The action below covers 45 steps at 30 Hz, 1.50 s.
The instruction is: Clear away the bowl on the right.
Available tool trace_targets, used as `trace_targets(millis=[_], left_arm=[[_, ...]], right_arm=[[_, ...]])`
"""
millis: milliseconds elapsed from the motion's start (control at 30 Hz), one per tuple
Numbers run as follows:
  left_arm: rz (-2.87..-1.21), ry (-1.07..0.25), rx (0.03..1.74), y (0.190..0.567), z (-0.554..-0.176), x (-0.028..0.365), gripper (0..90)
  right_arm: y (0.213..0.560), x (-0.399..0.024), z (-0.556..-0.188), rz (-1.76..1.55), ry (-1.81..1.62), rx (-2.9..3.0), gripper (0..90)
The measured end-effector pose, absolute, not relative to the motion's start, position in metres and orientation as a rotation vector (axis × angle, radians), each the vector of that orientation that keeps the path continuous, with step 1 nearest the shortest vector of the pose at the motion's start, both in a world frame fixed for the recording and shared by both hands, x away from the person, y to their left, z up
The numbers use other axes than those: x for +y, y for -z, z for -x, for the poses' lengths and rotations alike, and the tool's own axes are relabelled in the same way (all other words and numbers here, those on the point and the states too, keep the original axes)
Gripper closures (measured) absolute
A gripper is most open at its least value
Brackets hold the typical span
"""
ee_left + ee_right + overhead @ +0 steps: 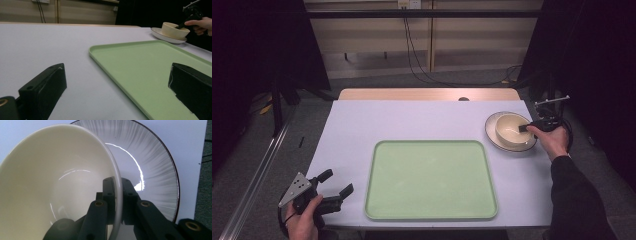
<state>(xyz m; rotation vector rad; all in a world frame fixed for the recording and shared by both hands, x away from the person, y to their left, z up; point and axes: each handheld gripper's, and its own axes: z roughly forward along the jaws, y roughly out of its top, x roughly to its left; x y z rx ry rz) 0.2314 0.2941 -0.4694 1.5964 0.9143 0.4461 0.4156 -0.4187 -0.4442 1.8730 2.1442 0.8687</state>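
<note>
A cream bowl sits on a white plate with a dark rim at the table's right side. My right gripper is shut on the bowl's rim, one jaw inside the bowl and one outside, above the plate. A pale green tray lies empty in the middle of the table. Near the front left corner my left gripper stands open, its jaws wide apart with nothing between them. The left gripper view looks over the tray toward the bowl and the right gripper.
A lavender sheet covers the table, with a strip of bare wood at the far edge. Cables hang down the back wall. Dark curtains stand at both sides.
</note>
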Motion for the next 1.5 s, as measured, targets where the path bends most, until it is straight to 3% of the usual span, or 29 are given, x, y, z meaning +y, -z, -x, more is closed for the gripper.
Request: trace_targets(millis=[1500], left_arm=[[-1.597, -0.442, 0.912, 0.469, -0.231, 0.294, 1.7]], right_arm=[[0.428, -0.425, -0.405, -1.847, -1.034, 2.070, 83.9]])
